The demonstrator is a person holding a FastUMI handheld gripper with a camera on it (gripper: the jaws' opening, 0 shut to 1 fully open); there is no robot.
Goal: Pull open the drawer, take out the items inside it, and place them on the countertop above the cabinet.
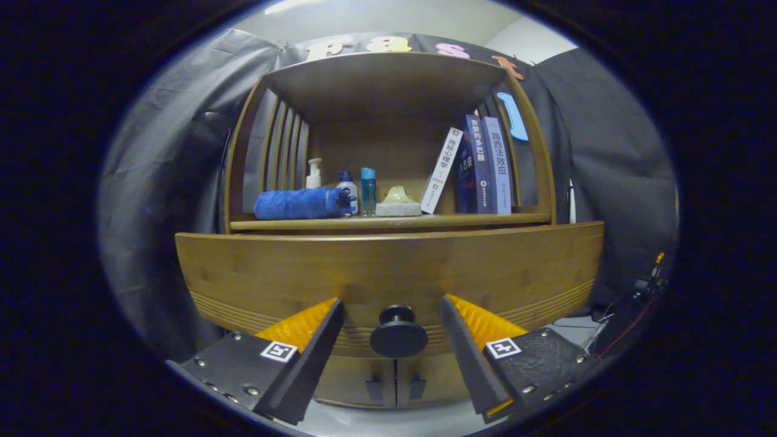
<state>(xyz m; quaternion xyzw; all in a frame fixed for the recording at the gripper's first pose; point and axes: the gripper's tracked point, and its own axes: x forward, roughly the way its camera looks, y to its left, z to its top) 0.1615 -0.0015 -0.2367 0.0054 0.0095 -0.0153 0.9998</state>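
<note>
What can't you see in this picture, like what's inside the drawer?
- Inside the drawer, gripper view: its wooden front hides whatever it holds.
- Whether the fingers touch the knob: the gripper looks open with the knob between its fingers, but the angle hides any contact.
- Behind the blue towel: it covers the lower parts of the bottles.
- The cabinet doors below: the fingers cover most of them.
</note>
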